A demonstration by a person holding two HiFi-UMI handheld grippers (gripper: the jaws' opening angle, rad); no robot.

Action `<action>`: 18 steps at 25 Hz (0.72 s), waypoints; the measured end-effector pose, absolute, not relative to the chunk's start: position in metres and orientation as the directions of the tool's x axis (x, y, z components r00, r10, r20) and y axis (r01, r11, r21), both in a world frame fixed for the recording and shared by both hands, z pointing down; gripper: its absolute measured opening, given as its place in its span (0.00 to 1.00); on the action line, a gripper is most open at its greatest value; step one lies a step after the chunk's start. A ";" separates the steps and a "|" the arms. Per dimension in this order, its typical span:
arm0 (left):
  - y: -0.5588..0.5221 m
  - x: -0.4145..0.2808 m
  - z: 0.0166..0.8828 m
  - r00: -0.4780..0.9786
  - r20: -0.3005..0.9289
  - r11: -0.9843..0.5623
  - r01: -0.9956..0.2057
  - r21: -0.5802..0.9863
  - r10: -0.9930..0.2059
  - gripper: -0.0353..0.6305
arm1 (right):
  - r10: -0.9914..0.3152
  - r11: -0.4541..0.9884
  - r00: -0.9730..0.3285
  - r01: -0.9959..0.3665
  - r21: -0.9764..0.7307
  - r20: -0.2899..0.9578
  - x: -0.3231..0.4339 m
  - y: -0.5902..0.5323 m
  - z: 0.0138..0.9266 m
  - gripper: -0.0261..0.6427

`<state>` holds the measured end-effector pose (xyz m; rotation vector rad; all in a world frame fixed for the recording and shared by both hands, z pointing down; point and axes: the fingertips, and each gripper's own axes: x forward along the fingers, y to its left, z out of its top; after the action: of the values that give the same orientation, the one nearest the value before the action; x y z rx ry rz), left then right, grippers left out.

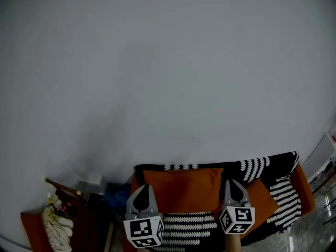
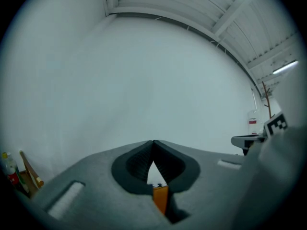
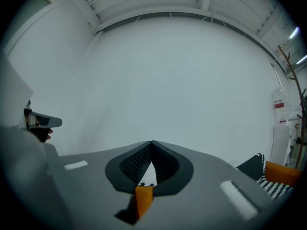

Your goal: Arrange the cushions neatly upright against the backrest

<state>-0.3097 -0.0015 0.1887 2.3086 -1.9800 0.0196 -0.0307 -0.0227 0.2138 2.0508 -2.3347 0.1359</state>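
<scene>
Both grippers are up at the sofa [image 1: 306, 189], which sits against a bare white wall [image 1: 168, 67]. The left gripper [image 1: 148, 190] has its jaws pressed together on the left edge of the orange cushion [image 1: 184, 190]; a sliver of orange fabric [image 2: 160, 199] is pinched between them. The right gripper [image 1: 231, 184] is closed the same way on the cushion's right edge, with orange fabric [image 3: 143, 199] caught in its jaws. The orange cushion stretches between the two, standing in front of the sofa's backrest, its top edge just under the black-and-white throw [image 1: 257, 167] draped along the sofa's back. A striped cushion [image 1: 189, 227] lies on the sofa below it. A second orange cushion [image 1: 264, 197] leans at the sofa's right end. A cluttered side table [image 1: 63, 193] stands beside the sofa's left end.
</scene>
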 end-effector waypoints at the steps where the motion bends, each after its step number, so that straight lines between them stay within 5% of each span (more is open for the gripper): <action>1: -0.001 -0.310 0.188 0.155 0.074 -0.150 -0.986 0.067 -0.985 0.06 | -0.988 0.126 -0.130 -0.991 -0.044 0.081 -0.031 -0.023 0.214 0.05; 18: -0.001 -0.321 0.190 0.151 0.078 -0.145 -0.986 0.082 -0.985 0.06 | -0.989 0.124 -0.128 -0.991 -0.052 0.081 -0.037 -0.017 0.213 0.05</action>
<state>-0.3210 -0.0012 0.1897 2.2948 -1.9761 0.0079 -0.0367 -0.0170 0.2125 2.0570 -2.3351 0.1439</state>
